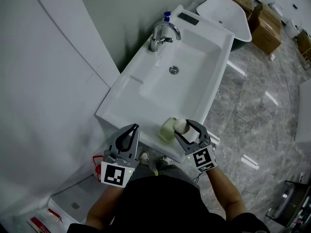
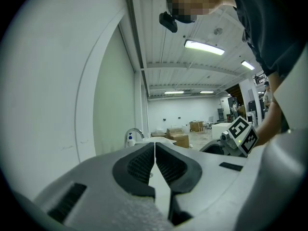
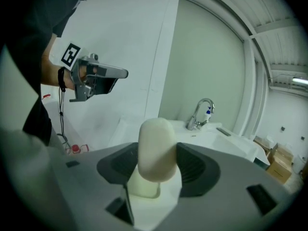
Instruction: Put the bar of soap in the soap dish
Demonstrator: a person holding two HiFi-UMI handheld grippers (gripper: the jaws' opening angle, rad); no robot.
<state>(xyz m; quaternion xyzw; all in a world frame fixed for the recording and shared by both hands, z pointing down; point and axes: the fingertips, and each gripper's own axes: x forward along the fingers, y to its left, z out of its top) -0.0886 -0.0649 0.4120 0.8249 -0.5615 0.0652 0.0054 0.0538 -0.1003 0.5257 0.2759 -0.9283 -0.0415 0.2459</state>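
A cream oval bar of soap (image 3: 156,148) stands on end between the pads of my right gripper (image 3: 156,163), which is shut on it. In the head view that soap (image 1: 180,125) hangs just right of a pale green soap dish (image 1: 167,130) on the near rim of the white sink (image 1: 131,84). The dish (image 3: 143,186) shows directly below the soap in the right gripper view. My left gripper (image 1: 132,128) hovers at the sink's near left corner, its jaws closed together on nothing, pads (image 2: 143,165) touching.
A chrome tap (image 1: 162,34) and a blue-capped bottle (image 1: 167,17) stand at the sink's far end. A white wall runs along the left. A white bathtub (image 1: 226,13) and cardboard boxes (image 1: 265,28) lie beyond, on a grey marble floor (image 1: 262,106).
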